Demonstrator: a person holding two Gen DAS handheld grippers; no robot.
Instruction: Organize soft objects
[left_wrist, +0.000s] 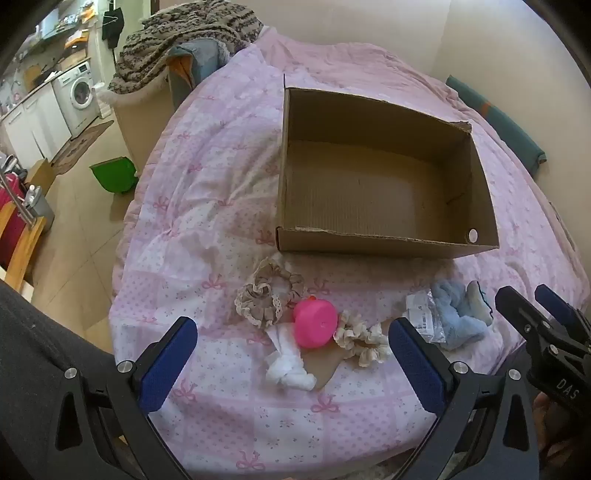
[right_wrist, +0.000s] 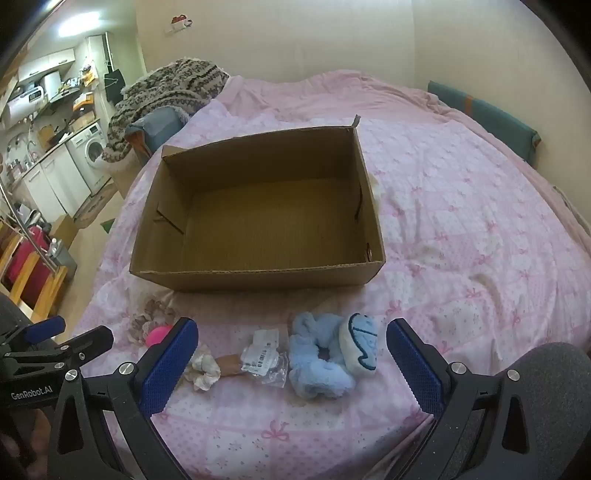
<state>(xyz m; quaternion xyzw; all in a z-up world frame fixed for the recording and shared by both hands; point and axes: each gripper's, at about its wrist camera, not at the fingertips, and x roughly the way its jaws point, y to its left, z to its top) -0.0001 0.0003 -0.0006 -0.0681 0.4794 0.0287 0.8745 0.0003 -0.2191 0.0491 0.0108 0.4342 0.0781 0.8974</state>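
Note:
An open cardboard box (left_wrist: 388, 242) (right_wrist: 258, 278) sits on the pink bedspread, nothing inside it. In front of it lie soft items: a beige lace scrunchie (left_wrist: 267, 297), a pink round plush (left_wrist: 316, 323), a cream scrunchie (left_wrist: 364, 339), a white cloth bundle (left_wrist: 288, 363), a clear plastic packet (left_wrist: 424, 314) (right_wrist: 264, 356) and a fluffy blue scrunchie (left_wrist: 458, 314) (right_wrist: 319, 358) with a blue-and-white plush (right_wrist: 364, 345) beside it. My left gripper (left_wrist: 293, 360) hovers open over the pink plush and white bundle. My right gripper (right_wrist: 291, 363) hovers open above the packet and blue scrunchie.
The pink bedspread (left_wrist: 207, 206) (right_wrist: 461, 221) covers the whole bed. A patterned blanket (left_wrist: 184, 40) is heaped at the far left corner. A teal cushion (right_wrist: 487, 114) lies by the wall. Off the bed's left edge are a green bin (left_wrist: 114, 175) and a washing machine (left_wrist: 79, 94).

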